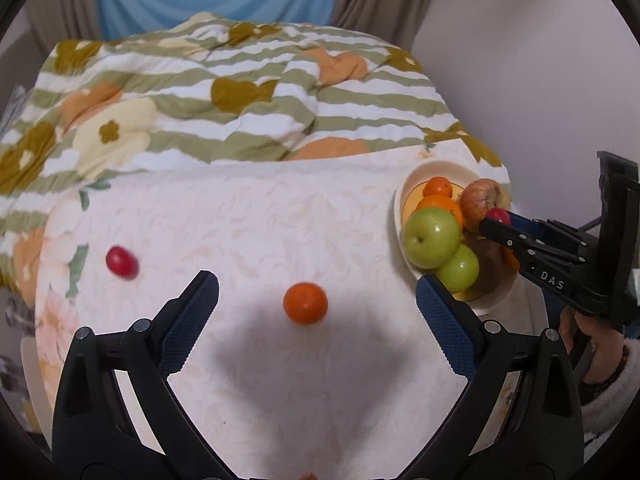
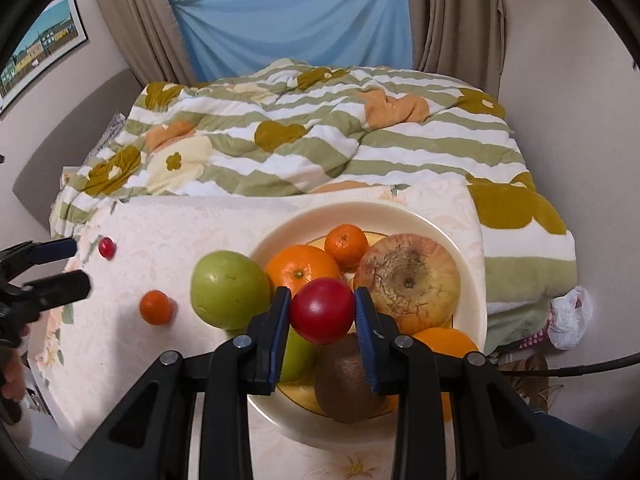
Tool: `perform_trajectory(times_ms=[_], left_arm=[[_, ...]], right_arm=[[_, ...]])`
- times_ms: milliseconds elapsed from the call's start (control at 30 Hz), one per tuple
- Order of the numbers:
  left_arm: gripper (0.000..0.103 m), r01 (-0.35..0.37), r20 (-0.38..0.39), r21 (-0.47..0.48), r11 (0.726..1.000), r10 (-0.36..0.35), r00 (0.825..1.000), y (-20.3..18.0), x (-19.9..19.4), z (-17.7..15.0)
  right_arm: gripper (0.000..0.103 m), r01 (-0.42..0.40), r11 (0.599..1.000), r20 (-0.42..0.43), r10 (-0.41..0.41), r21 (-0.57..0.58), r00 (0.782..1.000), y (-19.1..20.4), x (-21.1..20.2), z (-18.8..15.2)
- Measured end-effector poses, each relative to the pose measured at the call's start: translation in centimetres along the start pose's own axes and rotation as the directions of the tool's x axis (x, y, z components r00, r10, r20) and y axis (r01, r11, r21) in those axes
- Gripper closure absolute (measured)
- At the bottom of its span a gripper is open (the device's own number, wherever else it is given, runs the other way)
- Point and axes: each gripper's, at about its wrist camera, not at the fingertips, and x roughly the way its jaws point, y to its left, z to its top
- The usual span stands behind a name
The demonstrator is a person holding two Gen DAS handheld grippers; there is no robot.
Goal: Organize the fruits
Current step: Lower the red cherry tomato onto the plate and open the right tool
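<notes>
A bed with a green-striped floral quilt [image 2: 320,136] fills the room behind a pale patterned tabletop [image 1: 248,216], with a blue cloth [image 2: 296,16] hung between beige curtains at the window. The cream plate [image 2: 460,232] sits on the tabletop and serves as the landmark. On it lie a wrinkled apple [image 2: 406,276], a large orange [image 2: 300,268], a small mandarin [image 2: 346,244] at the far side, a kiwi [image 2: 348,384] at the near side and another orange [image 2: 444,340]; a green apple [image 2: 230,290] rests at the plate's left rim. Above the plate, the right gripper [image 2: 322,312] has its fingers clenched on a red tomato [image 2: 322,310]. Left of the plate, a loose mandarin [image 1: 305,303] lies on the tabletop, and a second red tomato [image 1: 121,262] lies further left, well apart from the plate. The left gripper [image 1: 316,300] hovers over the loose mandarin with its fingers spread wide, grasping nothing.
</notes>
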Motion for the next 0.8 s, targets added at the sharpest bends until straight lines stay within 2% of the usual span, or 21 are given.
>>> perform_trajectory(times_ms=[333, 400, 433, 467, 600, 667, 800], left_arm=[[0.000, -0.023, 0.013, -0.031, 0.999, 0.023, 1.000, 0.4, -0.2, -1.6], [0.000, -0.024, 0.023, -0.035, 0.999, 0.025, 0.999, 0.3, -0.5, -1.8], [0.000, -0.027, 0.029, -0.035, 0.999, 0.028, 0.999, 0.2, -0.6, -1.8], [0.000, -0.026, 0.032, -0.033, 0.999, 0.027, 0.999, 0.2, -0.8, -1.9], [0.000, -0.042, 0.043, -0.025, 0.999, 0.043, 0.998, 0.1, -1.7, -2.2], [0.000, -0.046, 0.051, -0.029, 0.998, 0.048, 0.998, 0.2, -2.3, -2.2], [0.000, -0.066, 0.071, -0.030, 0.997, 0.068, 0.995, 0.4, -3.6, -2.2]], right_arm=[[0.073, 0.015, 0.999, 0.026, -0.014, -0.037, 1.000, 0.4, 0.1, -0.3], [0.055, 0.016, 0.999, 0.041, -0.014, -0.047, 0.999, 0.6, -0.2, -0.4], [0.034, 0.015, 0.999, 0.050, -0.012, -0.051, 0.999, 0.6, -0.4, -0.5], [0.019, 0.011, 0.998, 0.065, -0.007, -0.054, 0.998, 0.7, -0.8, -0.6], [0.014, 0.017, 0.997, 0.094, -0.010, -0.070, 0.996, 1.0, -1.7, -0.7], [0.000, 0.028, 0.997, 0.099, -0.021, -0.078, 0.995, 1.2, -2.1, -0.7], [0.000, 0.035, 0.996, 0.123, -0.025, -0.082, 0.992, 1.5, -3.3, -0.6]])
